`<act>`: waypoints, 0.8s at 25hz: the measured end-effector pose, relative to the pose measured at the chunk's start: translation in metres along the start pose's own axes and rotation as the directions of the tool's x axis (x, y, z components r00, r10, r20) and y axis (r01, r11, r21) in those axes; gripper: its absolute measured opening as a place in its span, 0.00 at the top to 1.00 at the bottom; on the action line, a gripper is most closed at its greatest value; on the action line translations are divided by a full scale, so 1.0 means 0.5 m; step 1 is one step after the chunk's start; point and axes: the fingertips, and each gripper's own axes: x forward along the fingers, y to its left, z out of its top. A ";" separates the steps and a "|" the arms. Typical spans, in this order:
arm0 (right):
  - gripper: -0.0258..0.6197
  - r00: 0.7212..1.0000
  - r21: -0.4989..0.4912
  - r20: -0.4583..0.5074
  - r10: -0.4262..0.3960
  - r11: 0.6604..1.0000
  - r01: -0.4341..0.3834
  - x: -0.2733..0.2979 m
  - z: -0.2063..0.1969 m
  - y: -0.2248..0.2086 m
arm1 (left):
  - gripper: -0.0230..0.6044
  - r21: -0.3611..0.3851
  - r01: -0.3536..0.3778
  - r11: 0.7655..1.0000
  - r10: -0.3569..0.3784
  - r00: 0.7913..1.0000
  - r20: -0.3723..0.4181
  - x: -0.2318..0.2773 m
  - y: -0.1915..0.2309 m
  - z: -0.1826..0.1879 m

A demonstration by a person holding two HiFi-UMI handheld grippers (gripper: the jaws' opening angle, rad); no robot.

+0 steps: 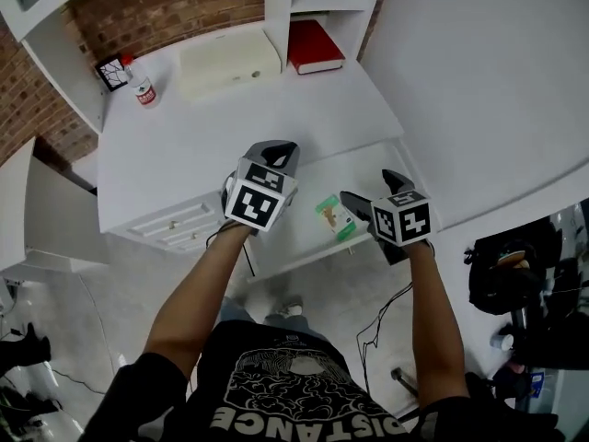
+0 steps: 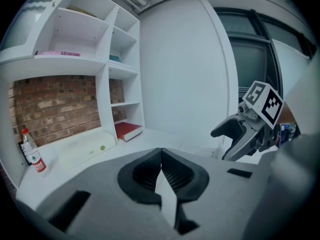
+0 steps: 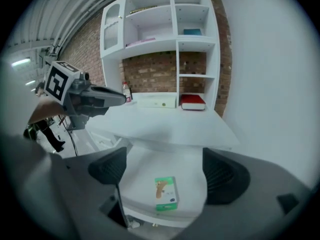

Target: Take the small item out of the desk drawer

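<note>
Right gripper view: rectangular green carton (image 3: 166, 194)

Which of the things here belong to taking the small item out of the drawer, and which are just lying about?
Job in hand: green box, in the open drawer; right claw, open, aimed at it.

Lying about: red book, white case, bottle, at the back of the desk; left claw, shut on nothing.

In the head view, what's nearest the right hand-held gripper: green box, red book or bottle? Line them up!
1. Small green cardboard box, in the drawer.
2. Thick red book, back right.
3. Red-capped clear plastic bottle, back left.
</note>
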 end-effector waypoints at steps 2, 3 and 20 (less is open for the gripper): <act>0.23 0.998 -0.027 -0.057 0.041 0.999 -0.042 0.024 -0.021 0.014 | 0.95 -0.017 -0.014 1.000 0.014 1.000 -0.012 -0.002 0.006 -0.027; 0.23 0.995 -0.040 -0.085 0.056 0.997 -0.059 0.034 -0.031 0.019 | 0.95 -0.024 -0.018 1.000 0.018 1.000 -0.019 -0.002 0.008 -0.040; 0.23 0.892 -0.188 -0.438 0.115 0.958 -0.216 0.203 -0.198 0.038 | 0.95 -0.111 -0.010 0.994 0.001 0.997 -0.081 0.040 -0.012 -0.212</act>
